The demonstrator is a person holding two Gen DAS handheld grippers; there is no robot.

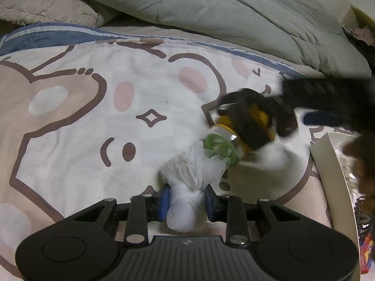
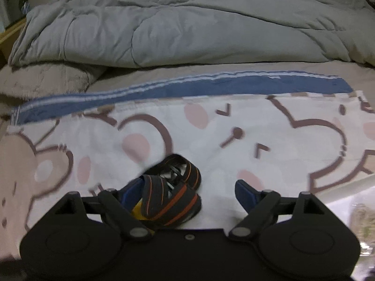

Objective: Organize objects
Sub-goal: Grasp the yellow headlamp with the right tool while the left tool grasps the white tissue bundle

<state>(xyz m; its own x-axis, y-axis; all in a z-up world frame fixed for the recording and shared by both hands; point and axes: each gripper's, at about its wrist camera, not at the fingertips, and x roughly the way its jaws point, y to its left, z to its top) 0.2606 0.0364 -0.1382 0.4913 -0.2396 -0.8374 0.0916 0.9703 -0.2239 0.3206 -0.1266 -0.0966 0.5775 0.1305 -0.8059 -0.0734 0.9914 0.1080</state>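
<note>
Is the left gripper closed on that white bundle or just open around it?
Closed on it. The left gripper's blue pads press both sides of the white mesh bundle, pinching it narrow between them.

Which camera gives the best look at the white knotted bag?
The left wrist view: the white knotted bag sits centred, pinched between the left tongs, its knot and ruffled top clear. The right wrist view shows none of it.

Domestic bedroom. Work surface is a bed: a printed sheet (image 2: 234,140) with cartoon bear faces and a blue striped border fills the centre of both views. A rumpled grey quilted duvet (image 2: 187,28) lies across the top; a beige plush blanket (image 1: 46,7) sits upper left.
</note>
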